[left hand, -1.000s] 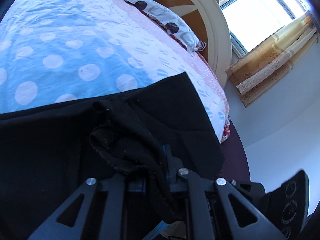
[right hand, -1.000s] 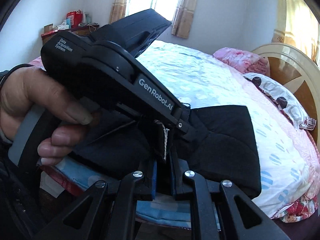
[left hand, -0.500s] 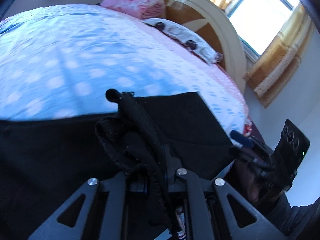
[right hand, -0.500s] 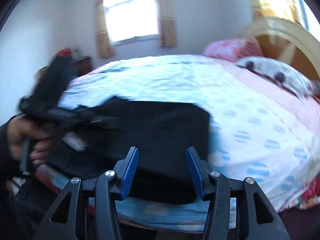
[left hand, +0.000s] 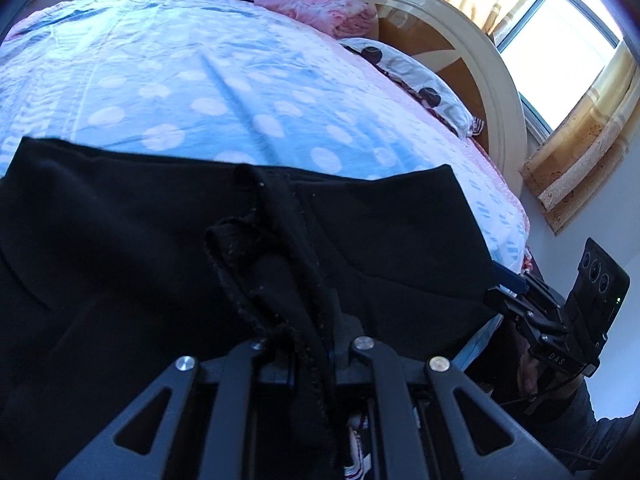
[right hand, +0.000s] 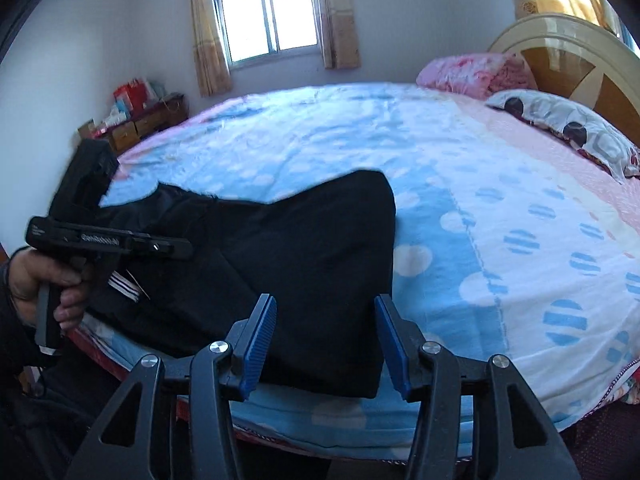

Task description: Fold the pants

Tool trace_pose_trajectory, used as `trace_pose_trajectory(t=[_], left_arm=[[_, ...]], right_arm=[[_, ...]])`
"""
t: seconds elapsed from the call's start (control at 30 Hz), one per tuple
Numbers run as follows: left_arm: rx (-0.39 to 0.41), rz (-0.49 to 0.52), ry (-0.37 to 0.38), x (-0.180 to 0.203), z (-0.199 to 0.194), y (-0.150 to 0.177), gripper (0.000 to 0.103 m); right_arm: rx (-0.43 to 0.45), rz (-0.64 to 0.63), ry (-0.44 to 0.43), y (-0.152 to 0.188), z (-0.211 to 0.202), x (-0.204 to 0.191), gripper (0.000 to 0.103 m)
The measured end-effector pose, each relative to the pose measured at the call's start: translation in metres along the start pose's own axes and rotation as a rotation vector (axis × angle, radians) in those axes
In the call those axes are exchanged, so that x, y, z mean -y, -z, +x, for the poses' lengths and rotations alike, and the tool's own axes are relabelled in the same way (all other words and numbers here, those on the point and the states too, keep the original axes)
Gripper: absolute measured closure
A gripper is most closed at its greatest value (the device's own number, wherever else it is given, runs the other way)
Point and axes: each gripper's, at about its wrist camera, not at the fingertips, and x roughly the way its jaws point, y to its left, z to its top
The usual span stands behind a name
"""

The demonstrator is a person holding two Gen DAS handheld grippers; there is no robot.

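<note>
The left hand-held gripper [left hand: 312, 360] clamped a bunched edge of the pants [right hand: 304, 248] to anchor the fold on the bed [right hand: 500, 208]; the right hand-held gripper [right hand: 326, 340] hovered with fingers apart, empty.

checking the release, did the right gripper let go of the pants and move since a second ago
Yes. The right gripper has opened and backed off the pants, toward the bed's near edge.

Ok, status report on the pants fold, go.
Left gripper shut on black pants. Right gripper open, empty, at near edge. Pants lie on bed. Nothing in the way.
</note>
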Motion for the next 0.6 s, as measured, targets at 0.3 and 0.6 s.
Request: trace_pose_trajectory(t=[0.3,0.6], left_arm=[[0.021,0.09,-0.077,0.011,-0.004,0.007,0.091],[0.034,0.069,-0.06,-0.003,-0.011,0.012,0.088]], right_arm=[[-0.062,-0.034,0.03,0.001,0.012,-0.006,0.045],[-0.077,-0.022,0.048,0.0,0.016,-0.006,0.045]])
